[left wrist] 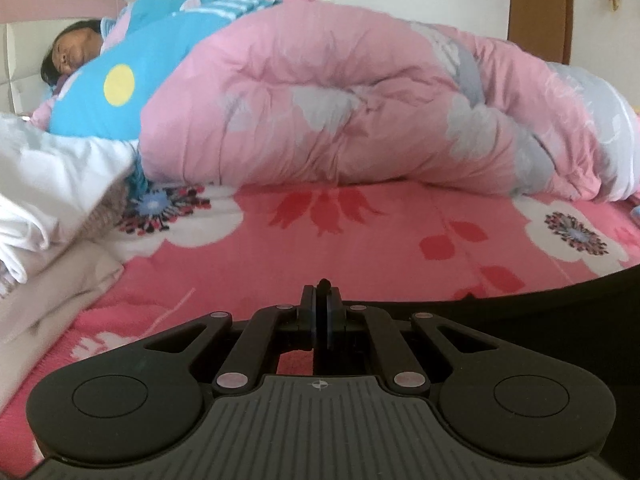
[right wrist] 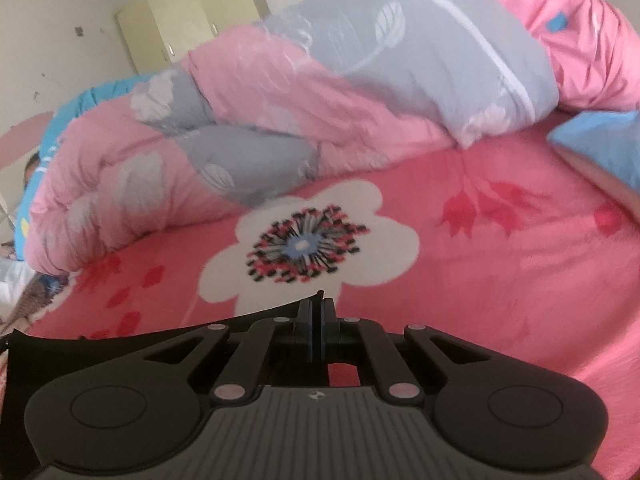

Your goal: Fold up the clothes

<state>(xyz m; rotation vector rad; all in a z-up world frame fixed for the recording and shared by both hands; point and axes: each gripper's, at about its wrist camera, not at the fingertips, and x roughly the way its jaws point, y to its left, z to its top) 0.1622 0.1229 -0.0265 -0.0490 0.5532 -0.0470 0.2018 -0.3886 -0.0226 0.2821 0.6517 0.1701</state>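
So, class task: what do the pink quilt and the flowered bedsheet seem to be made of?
Quilt: probably padded cotton or polyester, matte; it bulges in thick, soft creases. Bedsheet: likely brushed or fleecy fabric, matte; its printed flowers look slightly fuzzy, though blur leaves that open.

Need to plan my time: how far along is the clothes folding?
Done, apparently: a white and beige pile lies on the bed. In hand: left gripper and right gripper both pinch a black garment above the floral sheet. Left: laying it down and folding it.
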